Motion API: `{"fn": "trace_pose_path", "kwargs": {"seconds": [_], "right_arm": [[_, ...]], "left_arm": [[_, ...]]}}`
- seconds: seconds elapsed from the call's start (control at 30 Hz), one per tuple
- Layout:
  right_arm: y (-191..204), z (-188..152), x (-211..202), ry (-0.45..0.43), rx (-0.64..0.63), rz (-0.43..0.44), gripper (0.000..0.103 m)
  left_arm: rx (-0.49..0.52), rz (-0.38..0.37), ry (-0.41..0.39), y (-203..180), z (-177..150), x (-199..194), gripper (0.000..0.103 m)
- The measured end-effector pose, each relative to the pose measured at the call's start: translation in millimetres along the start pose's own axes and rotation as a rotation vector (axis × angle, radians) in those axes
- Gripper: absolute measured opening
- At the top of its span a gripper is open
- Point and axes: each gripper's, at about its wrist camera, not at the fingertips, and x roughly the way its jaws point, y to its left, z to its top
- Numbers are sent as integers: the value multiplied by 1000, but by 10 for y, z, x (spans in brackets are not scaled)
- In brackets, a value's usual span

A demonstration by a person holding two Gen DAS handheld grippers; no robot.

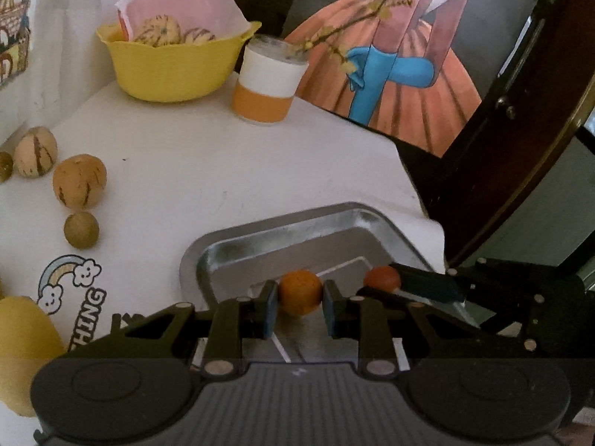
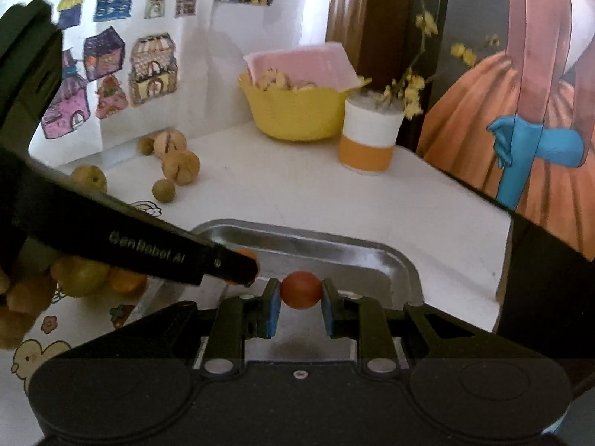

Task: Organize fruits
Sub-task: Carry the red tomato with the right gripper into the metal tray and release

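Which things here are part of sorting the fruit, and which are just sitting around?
In the job: orange fruit in the left gripper; red fruit in the right gripper; metal tray; loose striped fruits; yellow bowl.

Lying about: orange-and-white cup with a sprig; painting; house stickers.

A white tabletop (image 2: 334, 200) fills the middle. At eleven o'clock hangs a white sheet with drawn houses (image 2: 122, 55). At two o'clock leans a painting of an orange skirt and blue glove (image 1: 390, 70). Dark wooden furniture (image 1: 520, 130) stands at three o'clock.
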Motion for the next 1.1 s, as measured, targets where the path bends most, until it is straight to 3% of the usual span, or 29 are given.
{"fn": "trace_pose_path", "kwargs": {"seconds": [0.27,0.43,0.57,0.83,1.0,1.1], "right_arm": [[5,-45,131,41,24,10,25],[10,-49,110,32,35,8,31],[19,-63,-1,11,51,-1,42],[64,-152,-529,-95,73,-72,77],[172,-227,-944,-177,95,-114,97],[263,-299,-1214,-224,116,-131,102]], "left_arm": [[32,15,-10,-5,-43,31,29],[40,10,-14,-24,-58,5,31],[22,-6,-34,-9,-96,-101,47],[35,-31,-177,-121,-202,-587,88],[30,-38,-283,-185,-333,-1000,102],[33,-29,-333,-208,-443,-1239,102]]}}
